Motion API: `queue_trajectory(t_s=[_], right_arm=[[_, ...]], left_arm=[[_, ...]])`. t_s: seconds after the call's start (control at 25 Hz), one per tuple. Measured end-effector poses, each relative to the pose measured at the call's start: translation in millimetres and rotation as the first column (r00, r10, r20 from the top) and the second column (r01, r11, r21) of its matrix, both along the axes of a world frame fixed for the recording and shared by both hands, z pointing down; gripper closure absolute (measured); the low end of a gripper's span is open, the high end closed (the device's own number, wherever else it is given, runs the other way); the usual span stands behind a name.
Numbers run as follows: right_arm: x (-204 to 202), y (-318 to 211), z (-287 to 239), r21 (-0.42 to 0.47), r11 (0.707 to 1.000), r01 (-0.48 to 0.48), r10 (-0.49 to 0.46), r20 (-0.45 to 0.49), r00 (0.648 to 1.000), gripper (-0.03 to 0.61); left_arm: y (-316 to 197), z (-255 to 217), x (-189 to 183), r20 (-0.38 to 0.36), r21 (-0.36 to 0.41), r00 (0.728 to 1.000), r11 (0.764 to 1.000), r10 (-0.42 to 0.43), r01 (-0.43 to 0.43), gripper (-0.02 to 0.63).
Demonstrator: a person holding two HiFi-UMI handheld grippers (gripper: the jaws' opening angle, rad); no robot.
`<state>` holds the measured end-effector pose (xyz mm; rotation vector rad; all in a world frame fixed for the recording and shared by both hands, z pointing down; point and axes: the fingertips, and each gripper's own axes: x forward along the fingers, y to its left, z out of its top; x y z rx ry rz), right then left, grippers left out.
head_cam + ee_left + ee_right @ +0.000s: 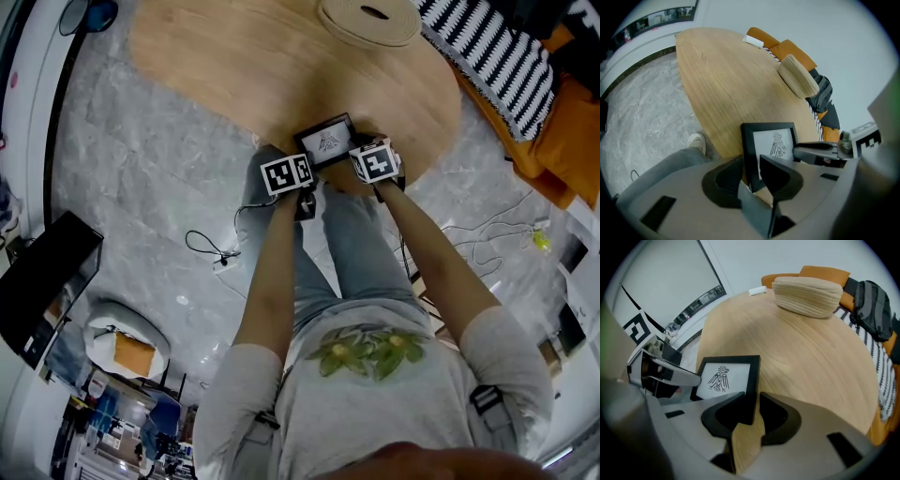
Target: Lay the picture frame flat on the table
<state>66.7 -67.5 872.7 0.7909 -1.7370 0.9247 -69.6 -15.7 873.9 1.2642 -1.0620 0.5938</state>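
The black picture frame (325, 141) with a bird drawing lies face up on the round wooden table (234, 56), at its near edge. My left gripper (303, 157) is at the frame's left end and my right gripper (356, 146) at its right end. In the left gripper view the frame (776, 140) has its border between the jaws of the left gripper (751, 173), and they stand slightly apart from it. In the right gripper view the frame (723, 377) has its right border between the jaws of the right gripper (751, 411), with a thin gap showing.
A beige woven round cushion (370, 21) sits at the table's far side. A striped cloth (487, 47) and orange seat (562, 131) lie to the right. Cables (211, 248) trail on the marble floor at left. The person's legs are under the table edge.
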Motion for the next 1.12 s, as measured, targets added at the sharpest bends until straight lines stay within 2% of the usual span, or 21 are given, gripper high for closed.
queue_trajectory(t_s=[0.12,0.24,0.44,0.6,0.72,0.8,0.92,1.0,1.12], right_arm=[[2.3,-1.2,-4.6,0.000,1.000,-0.008,0.009,0.015,1.000,0.437],[-1.2,-1.9,-16.1,0.011,1.000,0.003,-0.003,0.053,0.999,0.420],[-9.8,-0.7,-45.8,0.057,0.997,0.049,-0.054,0.073,0.996,0.451],[-10.4,0.8,-71.0,0.077,0.995,0.062,-0.067,0.062,0.996,0.493],[-9.0,0.6,-88.9,0.099,0.994,0.043,-0.050,0.072,0.996,0.532],[-7.7,-0.8,-99.6,0.110,0.994,0.021,-0.031,0.089,0.996,0.558],[-7.3,-0.1,-111.3,0.105,0.994,0.001,-0.012,0.099,0.995,0.571],[-10.0,2.5,-117.8,0.098,0.995,0.005,-0.015,0.103,0.995,0.571],[-13.0,4.3,-127.4,0.101,0.995,0.010,-0.022,0.116,0.993,0.572]], left_arm=[[-1.4,-5.7,8.4,-0.059,0.013,0.996,0.998,-0.061,0.062,0.394],[-1.3,-15.1,10.0,-0.064,0.023,0.994,0.995,-0.091,0.092,0.374],[-0.8,-43.4,1.3,0.020,0.079,0.998,0.995,-0.060,0.059,0.378],[-3.2,-69.9,5.2,0.023,0.104,0.998,0.993,-0.065,0.062,0.402],[-5.6,-87.8,10.5,0.052,0.135,0.998,0.990,-0.044,0.037,0.430],[-10.8,-100.3,13.2,0.089,0.172,0.996,0.985,-0.017,0.002,0.467],[-18.1,-117.6,10.2,0.164,0.226,0.986,0.973,0.001,-0.038,0.571],[-20.6,-126.8,8.2,0.190,0.258,0.982,0.965,-0.006,-0.044,0.589],[-23.1,-139.1,13.0,0.163,0.292,0.986,0.956,-0.022,-0.027,0.597]])
